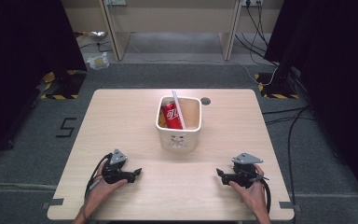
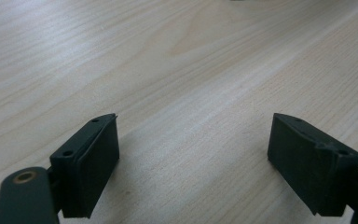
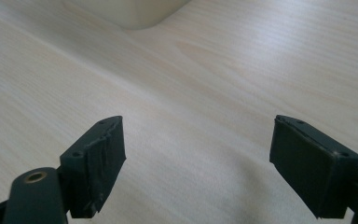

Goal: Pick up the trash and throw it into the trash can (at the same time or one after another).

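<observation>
My left gripper [image 1: 137,172] and right gripper [image 1: 219,173], jaws spread and empty, rest on bare table [image 1: 121,121] near the bin [image 1: 179,139]; its can's [image 1: 170,115] label is unreadable.

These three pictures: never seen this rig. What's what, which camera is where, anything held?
No robot arm here: a person holds a two-fingered gripper in each hand. The high view looks down on a wooden table from the person's side, with the left gripper and the right gripper resting near its front edge. The other two pictures come from cameras riding on each gripper, looking along its black fingers at bare wood. In the middle of the table stands a cream bin holding a red drink can and a white stick-like item. Both grippers are open and hold nothing.
</observation>
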A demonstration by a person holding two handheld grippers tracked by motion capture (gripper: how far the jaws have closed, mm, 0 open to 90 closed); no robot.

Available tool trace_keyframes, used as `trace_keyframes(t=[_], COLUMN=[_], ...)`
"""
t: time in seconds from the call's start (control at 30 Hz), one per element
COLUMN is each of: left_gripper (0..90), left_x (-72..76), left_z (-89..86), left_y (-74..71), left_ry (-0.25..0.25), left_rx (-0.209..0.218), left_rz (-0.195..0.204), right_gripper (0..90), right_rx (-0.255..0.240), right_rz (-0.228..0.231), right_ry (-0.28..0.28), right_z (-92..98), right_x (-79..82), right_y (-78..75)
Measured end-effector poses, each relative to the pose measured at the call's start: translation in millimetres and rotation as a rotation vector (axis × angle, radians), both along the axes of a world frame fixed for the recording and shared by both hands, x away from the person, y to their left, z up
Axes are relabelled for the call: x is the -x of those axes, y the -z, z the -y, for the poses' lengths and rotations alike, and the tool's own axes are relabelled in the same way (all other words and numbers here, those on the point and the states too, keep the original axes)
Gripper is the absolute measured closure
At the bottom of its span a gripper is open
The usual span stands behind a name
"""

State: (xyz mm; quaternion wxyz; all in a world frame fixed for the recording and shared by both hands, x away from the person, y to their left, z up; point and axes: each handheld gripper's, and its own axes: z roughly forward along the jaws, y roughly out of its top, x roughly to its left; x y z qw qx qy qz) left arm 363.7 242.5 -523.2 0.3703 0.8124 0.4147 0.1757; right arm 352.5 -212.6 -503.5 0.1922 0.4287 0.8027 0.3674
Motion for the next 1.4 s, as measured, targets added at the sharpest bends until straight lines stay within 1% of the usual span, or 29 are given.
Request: trace_keyframes(t=[0.03,0.07,0.2,0.27,0.3,0.4,0.43,0.5,0.73,0.93,1.2,1.4], left_gripper=[15.5,15.5,15.6,15.5,15.5,15.5,15.5,15.5,15.5,15.5,15.5,15.5], left_x=[0.0,0.0,0.0,0.1,0.1,0.0,0.0,0.0,0.0,0.0,0.0,0.0], left_z=[0.0,0.0,0.0,0.0,0.1,0.0,0.0,0.1,0.0,0.0,0.0,0.0], left_y=[0.0,0.0,0.0,0.0,0.0,0.0,-0.1,0.0,0.0,0.0,0.0,0.0], left_ry=[0.000,0.000,0.000,0.000,0.000,0.002,0.002,0.001,0.001,0.001,0.001,0.001], left_rx=[0.000,0.000,0.000,-0.001,0.000,-0.001,-0.001,-0.001,-0.001,-0.001,-0.001,-0.001], left_rz=[0.000,0.000,0.000,0.000,-0.001,-0.001,-0.001,0.001,-0.001,-0.001,0.000,0.000], right_gripper=[18.5,18.6,18.6,17.0,16.4,15.9,15.2,14.6,14.3,14.2,13.6,13.6], right_rx=[0.000,0.017,0.027,0.038,0.049,0.057,0.051,0.043,0.044,0.045,0.043,0.042], right_rz=[0.000,-0.004,-0.002,-0.029,-0.014,-0.011,-0.024,-0.033,-0.033,-0.033,-0.036,-0.035], right_ry=[0.000,0.007,0.007,0.009,0.018,0.022,0.035,0.045,0.060,0.060,0.088,0.090], right_z=[0.0,0.5,2.8,2.9,2.3,2.0,1.7,1.9,2.3,2.4,2.5,2.5], right_x=[0.0,2.4,4.1,5.5,7.2,8.0,8.5,8.4,10.1,10.4,15.7,16.4], right_y=[0.0,2.9,8.4,12.7,12.7,12.7,12.6,12.9,13.1,13.1,13.0,13.1])
